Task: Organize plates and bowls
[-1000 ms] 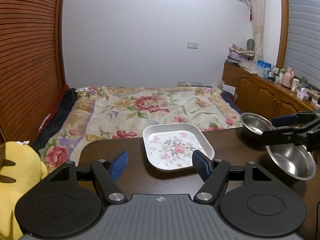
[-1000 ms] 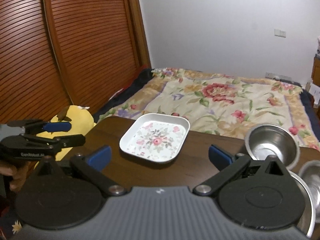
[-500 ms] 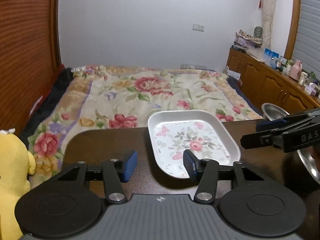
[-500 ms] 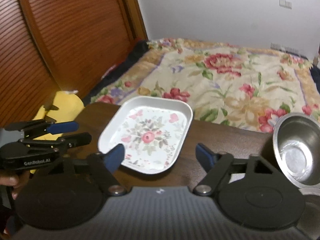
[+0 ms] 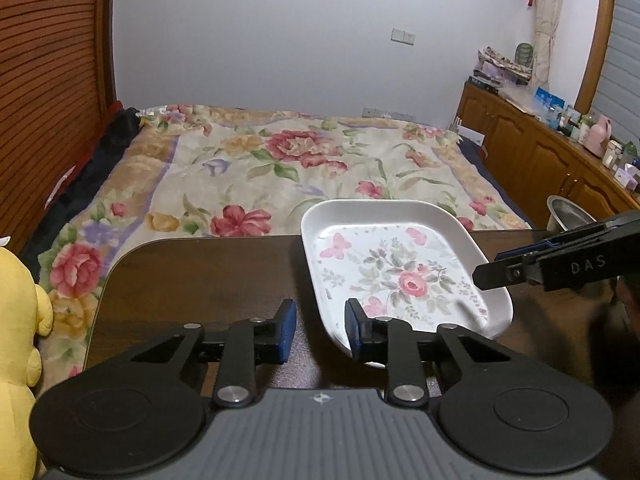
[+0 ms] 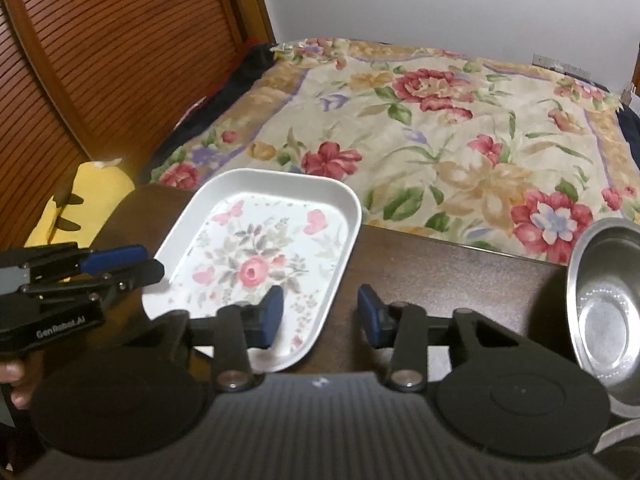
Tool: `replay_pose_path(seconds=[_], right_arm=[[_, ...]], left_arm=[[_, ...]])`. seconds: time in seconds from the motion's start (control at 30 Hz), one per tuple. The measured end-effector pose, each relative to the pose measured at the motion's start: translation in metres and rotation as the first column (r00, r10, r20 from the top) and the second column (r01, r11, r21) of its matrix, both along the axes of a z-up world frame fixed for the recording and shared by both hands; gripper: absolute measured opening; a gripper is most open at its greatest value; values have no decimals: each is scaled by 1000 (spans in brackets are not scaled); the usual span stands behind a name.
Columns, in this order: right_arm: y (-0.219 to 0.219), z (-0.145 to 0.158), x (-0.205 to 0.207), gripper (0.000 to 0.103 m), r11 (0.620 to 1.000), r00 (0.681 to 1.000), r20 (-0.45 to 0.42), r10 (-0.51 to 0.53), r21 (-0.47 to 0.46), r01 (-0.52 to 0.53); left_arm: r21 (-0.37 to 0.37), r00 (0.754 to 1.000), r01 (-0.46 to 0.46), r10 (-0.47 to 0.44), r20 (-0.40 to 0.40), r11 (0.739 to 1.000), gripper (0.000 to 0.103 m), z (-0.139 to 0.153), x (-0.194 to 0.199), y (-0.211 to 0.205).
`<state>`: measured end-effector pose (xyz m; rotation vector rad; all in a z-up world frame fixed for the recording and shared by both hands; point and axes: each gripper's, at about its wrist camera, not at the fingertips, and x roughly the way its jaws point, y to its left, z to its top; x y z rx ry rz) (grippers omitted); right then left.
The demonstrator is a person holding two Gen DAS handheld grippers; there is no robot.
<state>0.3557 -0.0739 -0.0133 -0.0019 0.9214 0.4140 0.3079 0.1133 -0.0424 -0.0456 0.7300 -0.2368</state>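
A: Left wrist view. What is showing?

B: The white rectangular plate with a pink floral print (image 5: 404,276) is lying flat on the dark brown wooden table (image 5: 208,276), at its far edge. The left gripper (image 5: 320,330) is hovering at the plate's near left corner, blue-padded jaws standing apart with a narrow gap, gripping nothing. Its right pad is overlapping the plate's rim; I cannot tell contact. The right gripper (image 5: 486,274) is reaching in over the plate's right rim.

A: Right wrist view?

B: The right gripper (image 6: 320,314) is sitting over the plate's (image 6: 260,264) near right edge, jaws parted, empty. The left gripper (image 6: 150,262) is pointing at the plate's left rim. A round stainless steel bowl (image 6: 608,304) is sitting well right of the plate. A yellow plush toy (image 6: 80,200) is lying left of the plate, beyond the table edge.
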Motion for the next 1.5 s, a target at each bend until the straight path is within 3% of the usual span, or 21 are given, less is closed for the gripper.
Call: replay_pose_path(seconds=[0.23, 0.4, 0.83, 1.1, 1.5], right_arm=[[2, -5, 6, 28, 1000, 1000, -20, 3, -16, -3], [3, -6, 5, 21, 1000, 1000, -20, 8, -24, -9], [11, -10, 3, 16, 996, 998, -19, 59, -59, -60], [9, -8, -6, 13, 997, 997, -16, 71, -26, -71], [10, 23, -43, 13, 996, 995, 52, 89, -7, -88]], left_arm=[[-11, 1000, 4, -4, -12, 1000, 17, -5, 3, -1], [-15, 1000, 9, -9, -16, 1000, 16, -7, 4, -2], [-26, 999, -7, 6, -37, 1000, 13, -9, 9, -2], [-19, 999, -15, 14, -52, 1000, 11, -4, 3, 1], [-21, 1000, -18, 18, 15, 1000, 12, 32, -40, 7]])
